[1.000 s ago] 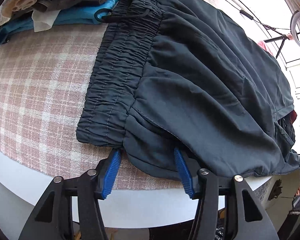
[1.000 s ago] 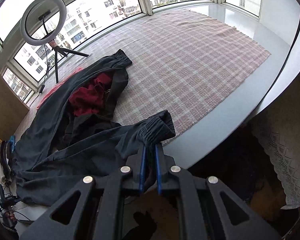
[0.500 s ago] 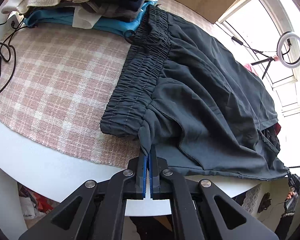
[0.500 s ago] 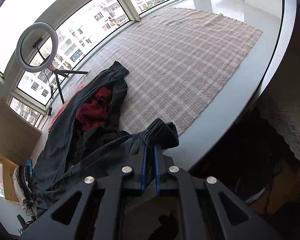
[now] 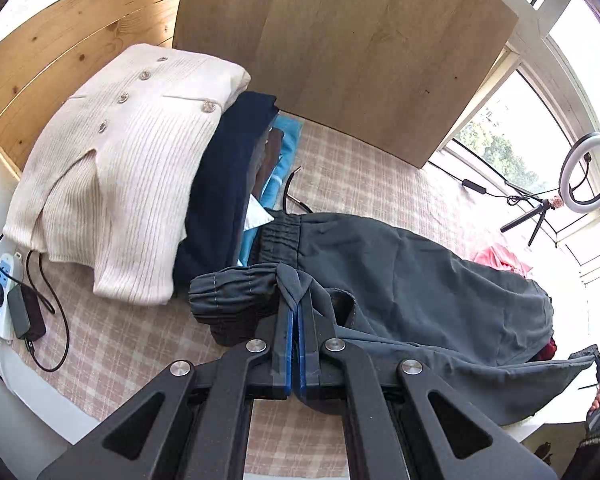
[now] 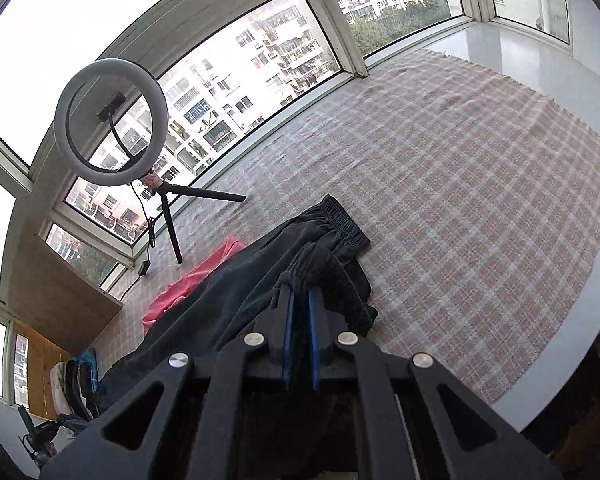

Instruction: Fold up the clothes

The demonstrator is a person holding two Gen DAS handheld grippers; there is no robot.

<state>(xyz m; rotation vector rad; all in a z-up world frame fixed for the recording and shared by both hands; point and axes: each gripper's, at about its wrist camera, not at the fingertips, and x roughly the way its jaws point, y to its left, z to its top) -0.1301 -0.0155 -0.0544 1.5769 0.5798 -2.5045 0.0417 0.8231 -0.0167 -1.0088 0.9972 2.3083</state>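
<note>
Dark grey trousers point(image 5: 420, 280) lie across the pink plaid cloth point(image 5: 360, 168) on the table. My left gripper point(image 5: 296, 300) is shut on the trousers' waist edge, and the elastic waistband point(image 5: 236, 284) hangs folded over to the left of the blue pads. In the right wrist view my right gripper point(image 6: 300, 296) is shut on a ribbed leg cuff point(image 6: 312, 260), lifted above the other leg's cuff point(image 6: 340, 220) lying on the cloth point(image 6: 480, 208). The trousers point(image 6: 236, 300) drape from the right gripper down to the left.
A pile of folded clothes, topped by a cream ribbed cardigan point(image 5: 120, 184), sits left of the trousers. A wooden board point(image 5: 340, 48) stands behind. A ring light on a tripod point(image 6: 112, 128) and a pink garment point(image 6: 192, 284) lie near the windows. A power strip point(image 5: 2, 296) sits at far left.
Left jaws closed on the waist edge, then lifted it up and toward the clothes pile. The right gripper carried its cuff up and over the cloth, above the other leg.
</note>
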